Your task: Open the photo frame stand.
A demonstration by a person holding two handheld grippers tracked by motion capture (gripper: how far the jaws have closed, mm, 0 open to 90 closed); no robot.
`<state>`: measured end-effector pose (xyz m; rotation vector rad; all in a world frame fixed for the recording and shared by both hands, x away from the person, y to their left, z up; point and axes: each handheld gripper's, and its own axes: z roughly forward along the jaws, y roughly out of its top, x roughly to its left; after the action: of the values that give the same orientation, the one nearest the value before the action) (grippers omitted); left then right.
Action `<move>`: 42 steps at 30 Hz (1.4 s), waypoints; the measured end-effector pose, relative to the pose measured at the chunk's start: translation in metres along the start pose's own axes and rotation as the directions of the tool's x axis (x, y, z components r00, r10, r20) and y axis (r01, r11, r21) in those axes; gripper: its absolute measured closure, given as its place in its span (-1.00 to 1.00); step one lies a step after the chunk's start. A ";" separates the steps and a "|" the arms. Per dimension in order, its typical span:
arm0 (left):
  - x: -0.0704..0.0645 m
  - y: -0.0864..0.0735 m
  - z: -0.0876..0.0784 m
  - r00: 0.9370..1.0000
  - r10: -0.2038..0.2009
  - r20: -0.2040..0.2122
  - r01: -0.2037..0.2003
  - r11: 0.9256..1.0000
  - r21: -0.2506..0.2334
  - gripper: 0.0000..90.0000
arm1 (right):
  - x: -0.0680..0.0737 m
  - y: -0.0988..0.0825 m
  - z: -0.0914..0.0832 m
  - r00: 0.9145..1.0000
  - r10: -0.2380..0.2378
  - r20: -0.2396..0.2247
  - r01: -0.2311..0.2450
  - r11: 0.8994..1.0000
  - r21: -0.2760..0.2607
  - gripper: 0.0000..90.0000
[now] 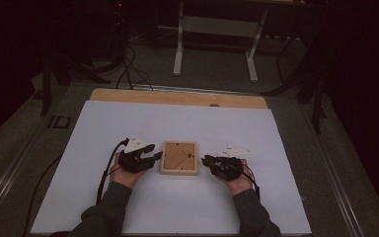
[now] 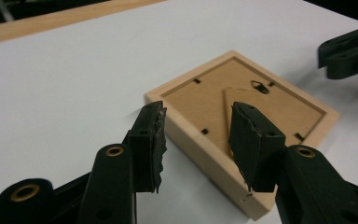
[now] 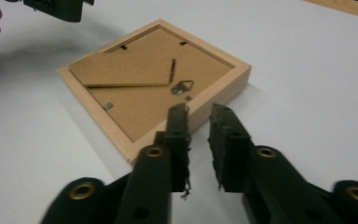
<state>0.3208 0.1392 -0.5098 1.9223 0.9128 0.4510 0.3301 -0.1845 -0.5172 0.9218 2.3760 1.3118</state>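
Note:
A small wooden picture frame [image 1: 179,157] lies face down on the white sheet, its brown backing board, hanger and prop leg facing up. My left gripper [image 1: 154,150] sits just left of the frame, its jaws open. In the left gripper view, my left gripper [image 2: 199,109] hovers over the near corner of the frame [image 2: 200,91] with nothing pressed between the pads. My right gripper [image 1: 206,160] is just right of the frame. In the right gripper view, my right gripper [image 3: 199,111] has a narrow gap between its jaws, which point at the frame's [image 3: 144,70] near edge without touching it.
The white sheet [image 1: 187,207] covers most of the table, and a strip of bare wood [image 1: 177,97] shows along the far edge. Beyond the table stand white desk legs [image 1: 179,49], with dark cables [image 1: 128,69] on the floor. The person's sleeves come in at the bottom.

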 end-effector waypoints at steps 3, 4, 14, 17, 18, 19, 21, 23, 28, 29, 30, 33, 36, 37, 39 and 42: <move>-0.005 0.003 0.000 1.000 0.022 0.022 -0.022 1.000 -0.001 0.23 | 0.005 0.000 0.002 1.000 -0.007 -0.015 0.007 1.000 0.004 0.92; -0.006 0.004 0.000 0.999 0.032 0.027 -0.032 0.999 0.003 0.23 | 0.007 0.001 0.003 1.000 -0.013 -0.020 0.013 1.000 0.002 0.97; -0.014 0.008 0.006 0.994 0.043 0.099 -0.046 0.998 0.031 0.22 | 0.020 0.002 0.010 0.997 -0.050 -0.061 0.053 0.998 0.036 1.00; -0.016 0.008 0.008 0.993 0.045 0.109 -0.050 0.998 0.041 0.22 | 0.021 0.002 0.011 0.997 -0.053 -0.061 0.055 0.998 0.038 1.00; -0.016 0.008 0.010 0.992 0.043 0.116 -0.049 0.998 0.049 0.22 | 0.022 0.001 0.013 0.996 -0.056 -0.063 0.059 0.997 0.047 1.00; -0.017 0.008 0.011 0.992 0.039 0.123 -0.046 0.997 0.055 0.22 | 0.022 0.001 0.014 0.996 -0.059 -0.066 0.062 0.997 0.050 1.00; -0.018 0.007 0.013 0.991 0.037 0.131 -0.045 0.997 0.064 0.21 | 0.023 0.000 0.014 0.996 -0.063 -0.065 0.067 0.996 0.055 1.00; -0.020 0.007 0.016 0.990 0.039 0.139 -0.050 0.996 0.076 0.20 | 0.023 0.001 0.015 0.996 -0.060 -0.069 0.064 0.996 0.054 1.00; -0.022 0.005 0.020 0.989 0.039 0.140 -0.054 0.993 0.105 0.13 | 0.024 0.001 0.015 0.995 -0.060 -0.081 0.065 0.996 0.054 1.00; -0.022 0.005 0.021 0.989 0.041 0.139 -0.056 0.993 0.106 0.11 | 0.025 0.001 0.016 0.995 -0.060 -0.083 0.064 0.996 0.054 1.00; -0.022 0.005 0.022 0.989 0.042 0.140 -0.057 0.993 0.107 0.09 | 0.025 0.001 0.016 0.995 -0.059 -0.085 0.064 0.997 0.053 1.00; -0.023 0.005 0.024 0.989 0.044 0.139 -0.061 0.992 0.114 0.05 | 0.026 0.002 0.017 0.994 -0.061 -0.088 0.066 0.996 0.054 1.00; -0.025 0.005 0.027 0.990 0.051 0.132 -0.067 0.990 0.124 0.02 | 0.026 0.002 0.017 0.994 -0.062 -0.090 0.067 0.996 0.053 1.00; -0.025 0.005 0.028 0.990 0.051 0.134 -0.069 0.989 0.131 0.02 | 0.026 0.002 0.017 0.994 -0.062 -0.092 0.067 0.996 0.051 1.00; -0.026 0.005 0.030 0.990 0.056 0.132 -0.076 0.986 0.146 0.03 | 0.025 0.001 0.017 0.993 -0.061 -0.097 0.067 0.996 0.051 1.00; -0.028 0.005 0.033 0.990 0.054 0.131 -0.076 0.983 0.166 0.06 | 0.026 0.001 0.018 0.993 -0.061 -0.100 0.067 0.996 0.051 1.00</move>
<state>0.3255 0.0974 -0.5208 2.1164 0.8308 0.2933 0.3205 -0.1556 -0.5244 0.8057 2.5047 1.3031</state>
